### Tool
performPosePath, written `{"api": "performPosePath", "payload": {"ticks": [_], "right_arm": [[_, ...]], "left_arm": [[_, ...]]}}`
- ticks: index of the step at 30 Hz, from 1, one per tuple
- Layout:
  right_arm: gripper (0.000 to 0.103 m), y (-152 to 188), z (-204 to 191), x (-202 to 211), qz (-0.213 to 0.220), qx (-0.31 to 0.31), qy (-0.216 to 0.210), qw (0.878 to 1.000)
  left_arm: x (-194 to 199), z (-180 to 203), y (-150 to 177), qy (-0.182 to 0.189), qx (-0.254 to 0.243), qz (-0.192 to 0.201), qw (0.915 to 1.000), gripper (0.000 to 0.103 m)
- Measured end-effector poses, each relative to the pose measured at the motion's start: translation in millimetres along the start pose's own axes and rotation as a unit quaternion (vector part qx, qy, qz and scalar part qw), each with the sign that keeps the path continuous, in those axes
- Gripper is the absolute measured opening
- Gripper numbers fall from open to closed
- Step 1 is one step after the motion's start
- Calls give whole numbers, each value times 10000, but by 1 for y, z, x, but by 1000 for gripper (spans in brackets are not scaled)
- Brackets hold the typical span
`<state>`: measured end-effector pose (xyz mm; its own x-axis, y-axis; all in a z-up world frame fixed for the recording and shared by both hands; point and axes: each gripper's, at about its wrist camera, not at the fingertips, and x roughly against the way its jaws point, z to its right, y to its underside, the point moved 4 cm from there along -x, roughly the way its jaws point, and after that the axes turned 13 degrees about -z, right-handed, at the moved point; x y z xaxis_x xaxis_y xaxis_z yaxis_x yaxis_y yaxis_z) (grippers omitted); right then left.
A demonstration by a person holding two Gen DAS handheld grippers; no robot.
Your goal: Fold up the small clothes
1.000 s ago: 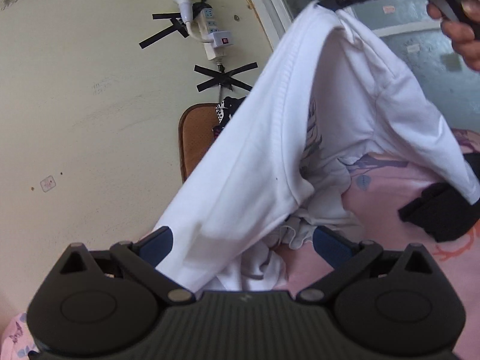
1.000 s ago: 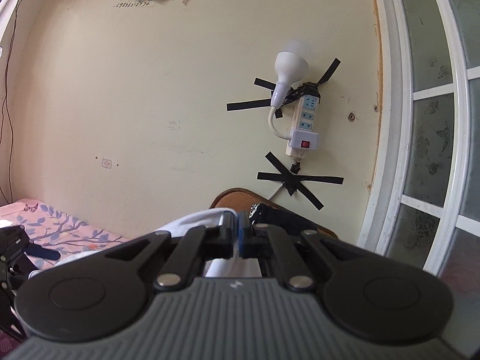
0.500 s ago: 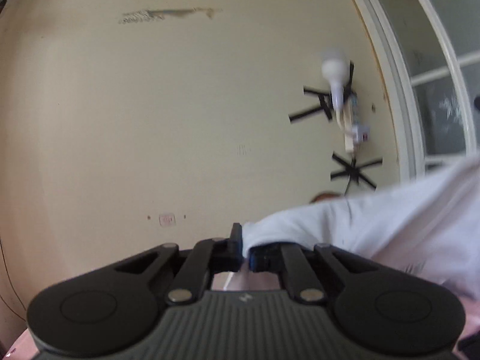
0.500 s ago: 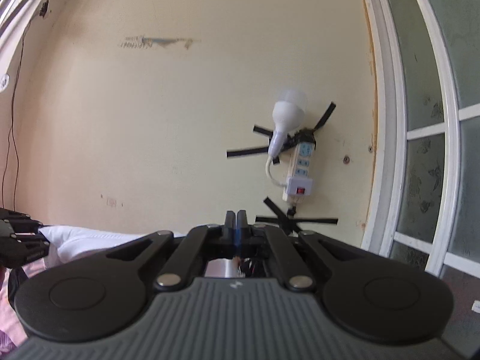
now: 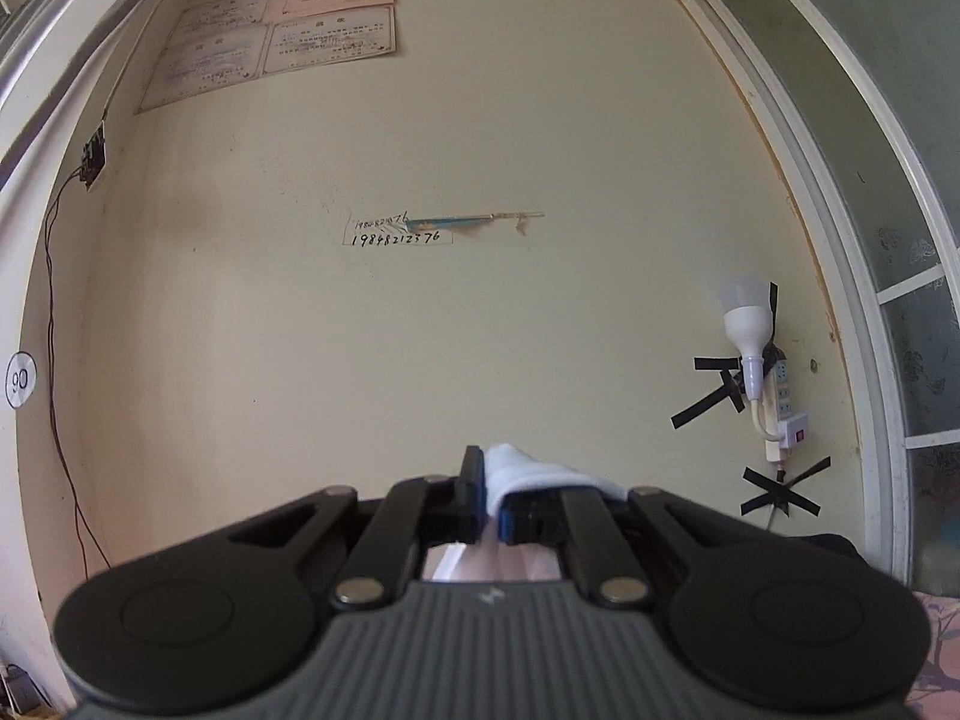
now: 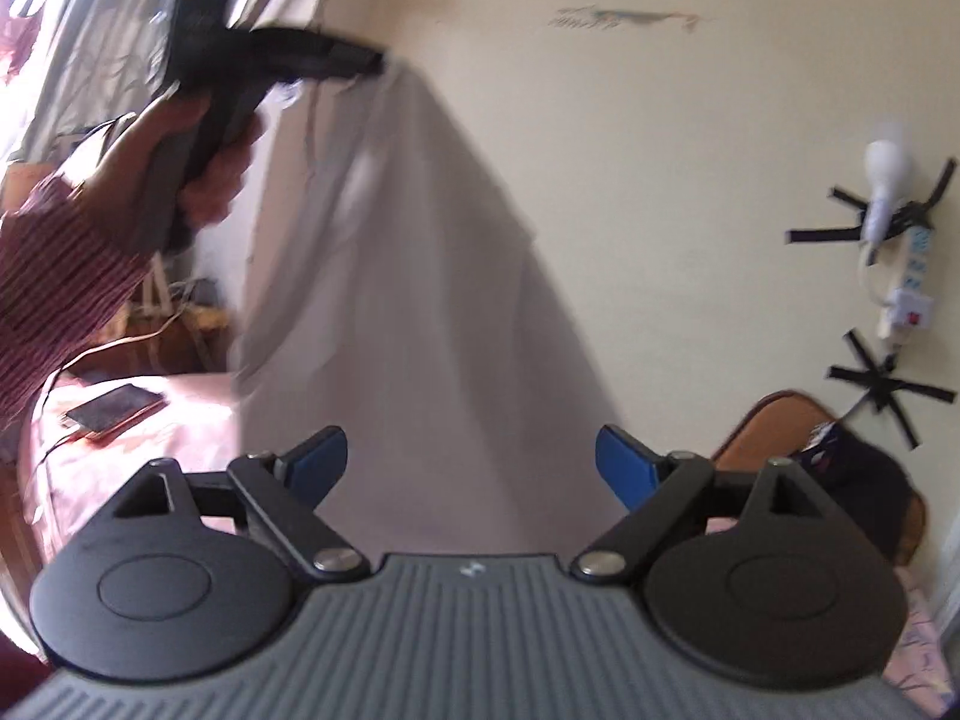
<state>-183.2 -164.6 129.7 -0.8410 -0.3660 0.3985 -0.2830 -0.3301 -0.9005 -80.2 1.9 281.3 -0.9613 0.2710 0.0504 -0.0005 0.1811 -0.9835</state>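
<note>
My left gripper (image 5: 491,495) is shut on a fold of the white garment (image 5: 528,476), held high and pointed at the wall. In the right wrist view the same left gripper (image 6: 372,63) shows at upper left, gripped by a hand, with the white garment (image 6: 420,300) hanging down from it over the bed. My right gripper (image 6: 471,465) is open, its blue pads (image 6: 621,468) wide apart, with nothing between them; the hanging cloth is just in front of it.
A pink bed sheet (image 6: 150,432) with a phone (image 6: 114,411) lies at lower left. A wooden chair back (image 6: 774,426) with dark clothes (image 6: 864,480) stands at right. A taped power strip with a bulb (image 6: 888,198) hangs on the wall.
My right gripper has opened and let go of the garment, and has dropped lower. My left gripper has closed on the garment and lifted it high, so it now hangs from that grip alone.
</note>
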Motion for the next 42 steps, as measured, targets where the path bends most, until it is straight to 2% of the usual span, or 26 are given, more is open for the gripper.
{"api": "performPosePath", "payload": {"ticks": [2,4,6,8,9,10,11,12,14,17,21,23,26,29,31,35,39,42], "right_arm": [[93,10,-24,-10,-222,55,-540,9983],[96,18,-43,-21,-417,167,-760,9961],[96,28,-57,-36,-579,417,-540,9960],[89,36,-60,-52,-660,673,196,9954],[53,36,-56,-58,-705,691,547,9936],[5,31,-49,-59,-747,621,692,9929],[10,23,-40,-53,-778,404,626,9942],[8,9,-23,-41,-590,46,615,9963],[8,-23,4,-5,2,-272,952,9951],[8,-79,36,59,1002,-535,1548,9814],[8,-147,61,135,1959,-679,1864,9604],[8,-174,63,159,2211,-588,2003,9526],[8,-201,67,179,2348,-426,2076,9487],[8,-221,58,190,2441,-169,2366,9403],[8,-234,72,179,2454,-168,2434,9382],[8,-228,86,150,2290,-219,2493,9407],[8,-195,105,102,1671,-433,2391,9555],[8,-163,139,43,1028,-671,2347,9643]], "left_arm": [[5,1,-6,4,-29,6,10000,5],[11,3,-11,-38,-69,31,10000,5],[21,3,-16,-108,-125,70,9998,5],[30,0,-23,-151,-156,116,9997,5],[35,-2,-27,-183,-180,147,9996,5],[41,-6,-31,-249,-212,208,9992,5],[48,-12,-37,-321,-241,298,9987,5],[55,-17,-44,-395,-254,398,9981,5],[73,-29,-60,-574,-232,651,9960,5],[102,-44,-86,-825,-235,1067,9906,5],[129,-60,-116,-1147,-301,1422,9827,5],[136,-66,-127,-1291,-353,1511,9794,5],[137,-71,-135,-1455,-458,1485,9771,5],[125,-75,-130,-1372,-495,1185,9822,5],[110,-76,-118,-1339,-511,947,9851,5],[68,-74,-77,-1210,-531,321,9907,6],[-3,-67,-20,-988,-591,-572,9917,6],[-84,-58,27,-757,-474,-1459,9853,6]]}}
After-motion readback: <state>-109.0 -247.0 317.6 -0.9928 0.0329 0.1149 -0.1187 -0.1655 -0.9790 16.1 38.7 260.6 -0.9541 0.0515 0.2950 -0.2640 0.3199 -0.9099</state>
